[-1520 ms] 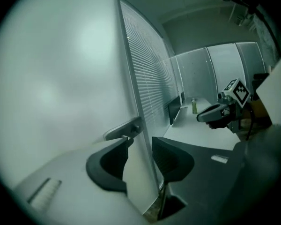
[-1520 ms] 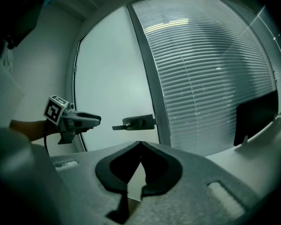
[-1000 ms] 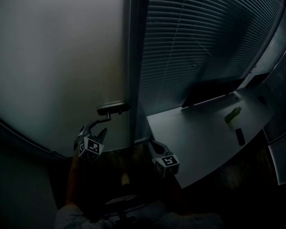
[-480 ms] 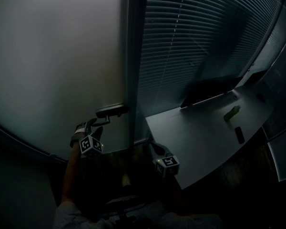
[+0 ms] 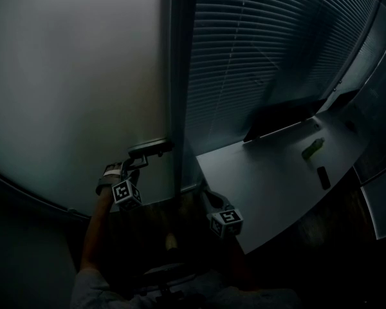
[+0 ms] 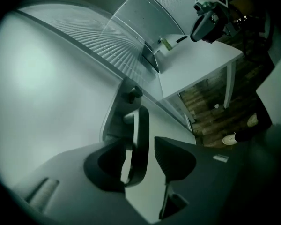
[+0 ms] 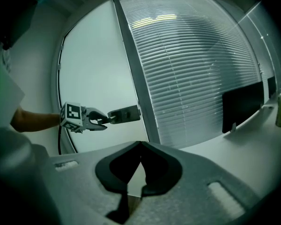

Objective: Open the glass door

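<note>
The frosted glass door (image 5: 77, 76) carries a dark lever handle (image 5: 150, 149) near its right edge. My left gripper (image 5: 135, 164) reaches up to the lever's free end. In the left gripper view the lever (image 6: 139, 139) runs between the jaws of the left gripper (image 6: 146, 150). It lies against the left finger (image 6: 107, 165) with a gap to the right finger (image 6: 175, 156). These jaws have just been closing and are still open around the lever. My right gripper (image 5: 209, 201) hangs lower by the desk corner, shut and empty (image 7: 140, 146).
Right of the door frame (image 5: 180, 76) hang closed blinds (image 5: 264, 56). A white desk (image 5: 270, 179) holds a dark monitor (image 5: 283, 118), a green bottle (image 5: 313, 149) and a small black item (image 5: 322, 177). Dark wood floor and the person's shoes (image 6: 232, 138) lie below.
The left gripper has rolled about its own axis and shifted slightly toward the lever, so its jaws now straddle the lever's end. The right gripper has stayed put.
</note>
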The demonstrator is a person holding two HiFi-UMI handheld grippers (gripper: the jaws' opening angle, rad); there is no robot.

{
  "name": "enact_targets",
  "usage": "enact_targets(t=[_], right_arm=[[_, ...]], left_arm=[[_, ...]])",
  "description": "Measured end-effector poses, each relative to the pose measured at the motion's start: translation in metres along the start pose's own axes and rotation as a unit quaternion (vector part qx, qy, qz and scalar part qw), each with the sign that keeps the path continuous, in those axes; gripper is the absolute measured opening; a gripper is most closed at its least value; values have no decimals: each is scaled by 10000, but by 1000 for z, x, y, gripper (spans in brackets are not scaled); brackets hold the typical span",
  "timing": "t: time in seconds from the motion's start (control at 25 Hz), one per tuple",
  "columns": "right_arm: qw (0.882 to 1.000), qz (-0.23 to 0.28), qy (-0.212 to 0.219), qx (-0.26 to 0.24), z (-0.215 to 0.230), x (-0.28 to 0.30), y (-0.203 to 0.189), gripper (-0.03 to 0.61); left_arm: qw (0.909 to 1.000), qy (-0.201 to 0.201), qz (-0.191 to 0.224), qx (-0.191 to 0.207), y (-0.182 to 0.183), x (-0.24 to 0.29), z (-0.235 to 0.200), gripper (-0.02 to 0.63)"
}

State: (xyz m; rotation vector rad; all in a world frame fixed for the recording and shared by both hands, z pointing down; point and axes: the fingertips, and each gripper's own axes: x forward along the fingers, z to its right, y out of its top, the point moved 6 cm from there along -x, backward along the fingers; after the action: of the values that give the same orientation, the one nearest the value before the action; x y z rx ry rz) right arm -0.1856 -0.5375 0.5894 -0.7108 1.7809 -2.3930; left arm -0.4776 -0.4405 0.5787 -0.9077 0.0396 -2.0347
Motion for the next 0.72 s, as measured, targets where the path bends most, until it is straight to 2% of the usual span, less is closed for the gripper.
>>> enact_targets(t=[0.16, 0.44, 0.72], right_arm=[[10000, 39, -28, 41, -2, 0, -1, 2], [9998, 36, -193, 104, 3, -4, -7, 2], [9996, -19, -283, 70, 13, -4, -14, 2]], left_arm=[[9997, -89, -41, 236, 0, 12, 3, 185], [9987, -225, -158, 422, 2, 26, 6, 150], [9966, -24, -386, 733, 9, 27, 4, 58]])
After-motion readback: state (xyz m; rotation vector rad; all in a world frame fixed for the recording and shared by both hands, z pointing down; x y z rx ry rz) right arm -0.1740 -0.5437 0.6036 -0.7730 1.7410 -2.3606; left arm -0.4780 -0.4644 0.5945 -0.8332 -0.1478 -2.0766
